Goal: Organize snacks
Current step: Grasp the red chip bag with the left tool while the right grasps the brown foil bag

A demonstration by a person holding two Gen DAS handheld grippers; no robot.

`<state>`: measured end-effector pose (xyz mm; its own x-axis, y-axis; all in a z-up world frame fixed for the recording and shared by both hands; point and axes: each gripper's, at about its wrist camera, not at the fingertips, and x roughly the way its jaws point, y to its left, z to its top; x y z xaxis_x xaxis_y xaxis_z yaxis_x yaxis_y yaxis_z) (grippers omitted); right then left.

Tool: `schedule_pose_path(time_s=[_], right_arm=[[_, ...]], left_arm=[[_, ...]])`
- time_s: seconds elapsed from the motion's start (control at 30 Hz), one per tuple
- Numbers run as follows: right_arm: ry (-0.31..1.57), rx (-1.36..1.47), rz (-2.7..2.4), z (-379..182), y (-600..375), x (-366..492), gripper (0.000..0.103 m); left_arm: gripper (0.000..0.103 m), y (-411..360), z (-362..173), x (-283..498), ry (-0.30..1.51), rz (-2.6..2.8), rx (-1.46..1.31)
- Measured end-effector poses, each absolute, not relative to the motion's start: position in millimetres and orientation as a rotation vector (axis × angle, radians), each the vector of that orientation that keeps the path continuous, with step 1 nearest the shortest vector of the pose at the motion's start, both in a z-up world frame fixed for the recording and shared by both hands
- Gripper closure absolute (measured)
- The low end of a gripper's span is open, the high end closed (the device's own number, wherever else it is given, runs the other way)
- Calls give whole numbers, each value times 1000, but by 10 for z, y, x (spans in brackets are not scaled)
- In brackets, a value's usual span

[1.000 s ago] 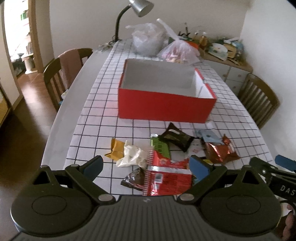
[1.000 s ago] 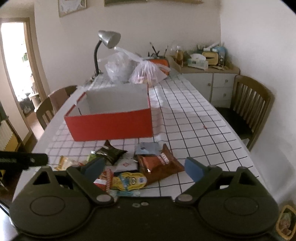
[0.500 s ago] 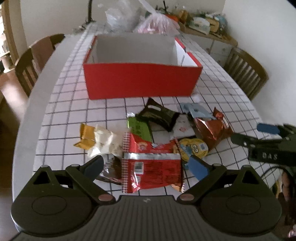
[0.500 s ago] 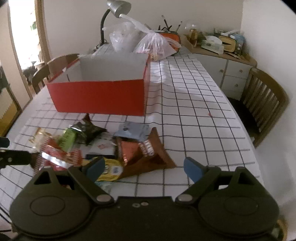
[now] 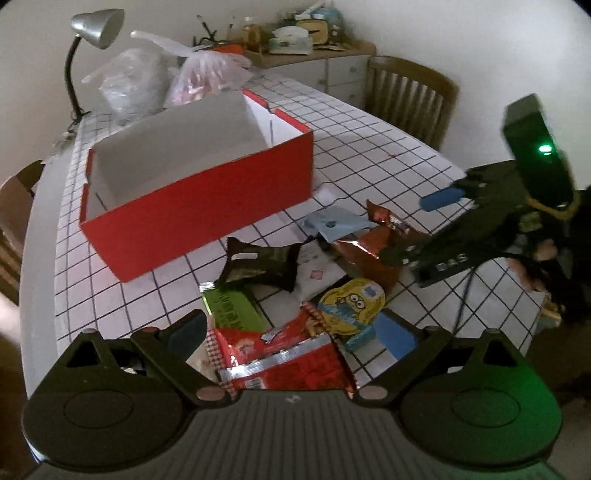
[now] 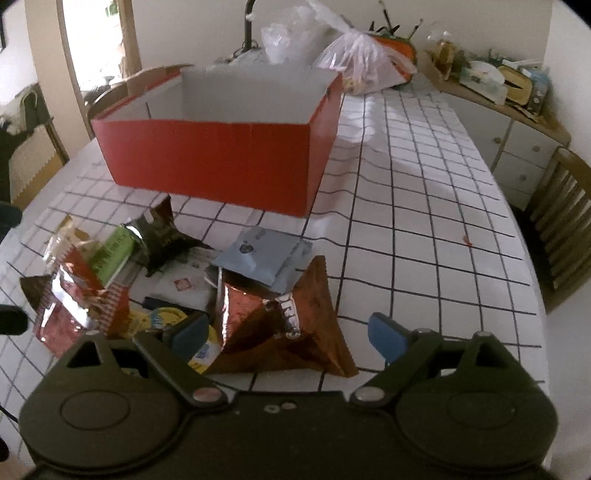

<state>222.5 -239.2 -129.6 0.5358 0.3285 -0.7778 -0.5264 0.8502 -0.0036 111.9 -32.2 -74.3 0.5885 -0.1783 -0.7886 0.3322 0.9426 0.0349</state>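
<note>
A red open-topped box (image 5: 199,206) stands empty on the checked tablecloth. In front of it lies a pile of snack packets: dark (image 5: 258,264), green (image 5: 232,310), yellow cartoon (image 5: 351,302), light blue (image 5: 336,223) and copper-brown (image 5: 369,251). My left gripper (image 5: 291,336) is open, low over a red packet (image 5: 284,362) that lies between its fingers. My right gripper (image 6: 288,334) is open too, with the copper-brown packet (image 6: 280,321) between its blue pads. The box (image 6: 221,158) sits just behind the light blue packet (image 6: 255,258).
Two filled plastic bags (image 5: 177,77) and a desk lamp (image 5: 92,33) stand behind the box. Wooden chairs (image 5: 406,96) flank the table. A cluttered sideboard (image 6: 498,96) runs along the right wall. The table's right edge (image 6: 532,266) is close to my right gripper.
Both grippers have come down and closer to the snack pile. The red packet now lies between the left fingers, the copper-brown one between the right fingers. No packet has moved.
</note>
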Motion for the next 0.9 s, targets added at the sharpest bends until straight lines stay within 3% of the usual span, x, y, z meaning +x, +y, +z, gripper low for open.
schedule_pose_path(time_s=[0.23, 0.43, 0.6, 0.9], right_arm=[[929, -285, 536, -1548, -2273, 2373, 6], [943, -286, 549, -1584, -2230, 2387, 19], [953, -236, 546, -1555, -2296, 2343, 37], [976, -117, 511, -1504, -2461, 2106, 41]], left_arm=[[4, -421, -868, 1052, 892, -373, 332], [4, -490, -990, 1055, 901, -461, 518], [4, -501, -1100, 1140, 924, -541, 617], [5, -527, -1373, 1213, 936, -660, 801]])
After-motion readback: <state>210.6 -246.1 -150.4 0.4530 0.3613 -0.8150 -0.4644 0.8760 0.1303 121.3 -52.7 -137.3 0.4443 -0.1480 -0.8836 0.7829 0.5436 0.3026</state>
